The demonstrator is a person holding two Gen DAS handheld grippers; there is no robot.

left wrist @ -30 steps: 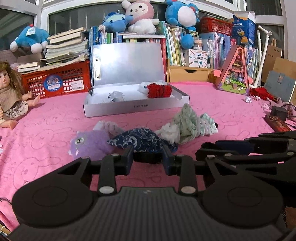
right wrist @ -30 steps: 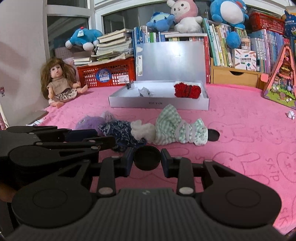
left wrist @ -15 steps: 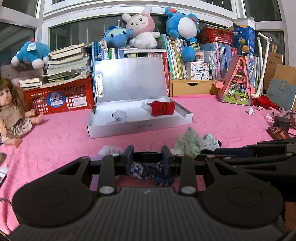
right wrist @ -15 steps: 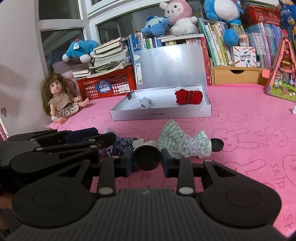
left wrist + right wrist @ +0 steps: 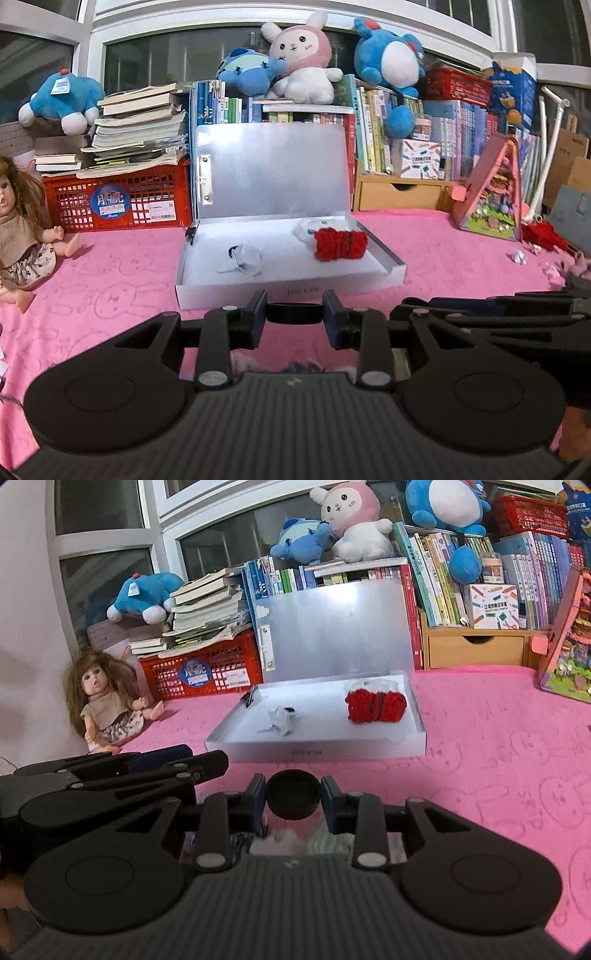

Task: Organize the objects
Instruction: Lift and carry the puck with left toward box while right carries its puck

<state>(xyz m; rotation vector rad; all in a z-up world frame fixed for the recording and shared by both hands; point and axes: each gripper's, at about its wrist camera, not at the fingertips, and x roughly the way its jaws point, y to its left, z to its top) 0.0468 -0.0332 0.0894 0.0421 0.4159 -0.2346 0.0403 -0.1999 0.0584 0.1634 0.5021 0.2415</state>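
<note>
- Left wrist view: a black ring is being clenched edge-on between the left tongs, in front of the open white box on the pink worktop; red yarn is being kept in the box.
- Right wrist view: a black cap is being gripped by the right tongs, near the box; patterned cloth is being partly hidden beneath the tongs.

Pink blanket carries open box, doll.

One open box, one doll, four plush toys.
</note>
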